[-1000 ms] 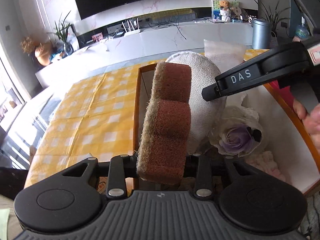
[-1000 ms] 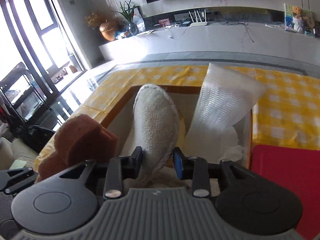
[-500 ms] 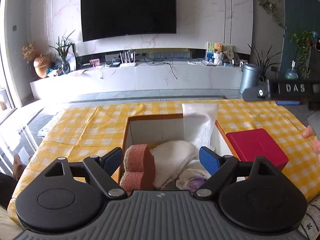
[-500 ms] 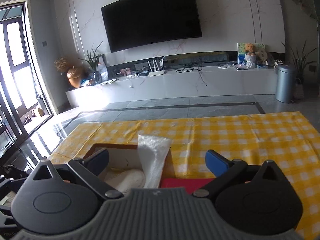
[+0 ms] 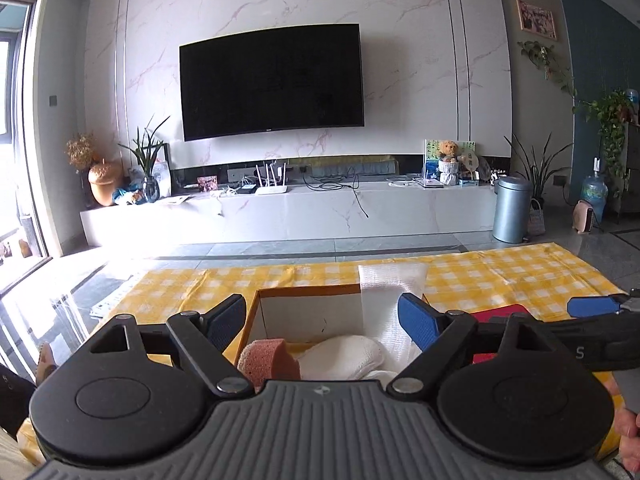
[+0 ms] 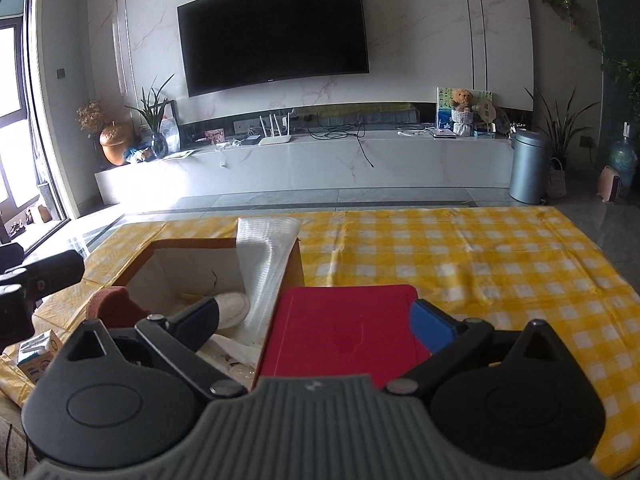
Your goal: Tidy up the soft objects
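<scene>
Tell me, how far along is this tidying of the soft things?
Mostly done, it seems. The brown sponge, the white cloth pad and the bubble wrap sit in the open box. Nothing is in hand: the left gripper and right gripper are both open and empty. Possibly left: the red lid lies beside the box, and a small carton lies outside it.

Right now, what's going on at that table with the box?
A person holds two tongs over a yellow checked tablecloth. Both the left tongs and the right tongs are open and empty. A brown sponge, a white mitt and a bubble wrap sheet sit in the open box. A red lid lies beside the box.
</scene>
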Tool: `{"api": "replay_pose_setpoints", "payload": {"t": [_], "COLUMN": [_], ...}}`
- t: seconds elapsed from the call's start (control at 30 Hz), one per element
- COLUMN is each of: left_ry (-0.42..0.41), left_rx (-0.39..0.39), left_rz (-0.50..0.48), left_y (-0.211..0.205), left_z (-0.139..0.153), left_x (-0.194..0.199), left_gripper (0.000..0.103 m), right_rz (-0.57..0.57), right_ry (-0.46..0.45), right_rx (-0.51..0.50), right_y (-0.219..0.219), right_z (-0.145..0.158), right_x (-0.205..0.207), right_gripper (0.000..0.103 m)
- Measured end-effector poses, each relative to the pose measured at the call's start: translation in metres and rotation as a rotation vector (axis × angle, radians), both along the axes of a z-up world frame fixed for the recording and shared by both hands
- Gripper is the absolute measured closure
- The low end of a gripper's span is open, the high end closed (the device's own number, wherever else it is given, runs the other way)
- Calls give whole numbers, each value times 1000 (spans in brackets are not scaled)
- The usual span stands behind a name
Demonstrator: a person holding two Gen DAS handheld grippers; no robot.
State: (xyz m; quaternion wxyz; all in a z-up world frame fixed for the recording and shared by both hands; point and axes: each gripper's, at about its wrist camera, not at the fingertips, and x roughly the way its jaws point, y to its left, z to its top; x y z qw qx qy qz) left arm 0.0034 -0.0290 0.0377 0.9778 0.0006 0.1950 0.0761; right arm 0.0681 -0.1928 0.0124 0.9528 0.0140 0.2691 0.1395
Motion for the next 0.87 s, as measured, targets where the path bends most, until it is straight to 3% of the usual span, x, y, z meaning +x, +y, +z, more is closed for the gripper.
{"api": "replay_pose_setpoints", "payload": {"t": [0.07,0.4,0.87], "left_ry": [4,0,10], "left_rx": [-34,-52,-50], "left_rz": [-8,9,16], "left_y": [3,9,12], "left_z": [-2,-10,-11], "left_x": [-1,-6,-8], "left_gripper": [3,3,10], "right_rz": [9,53,67], "right_ry": [-11,-72,-65], "right_rx": [-11,-34,-25], "right_y": [3,18,19], "right_z": [-1,2,2], "right_x": [-4,-14,-16], "right_gripper": [3,5,5]}}
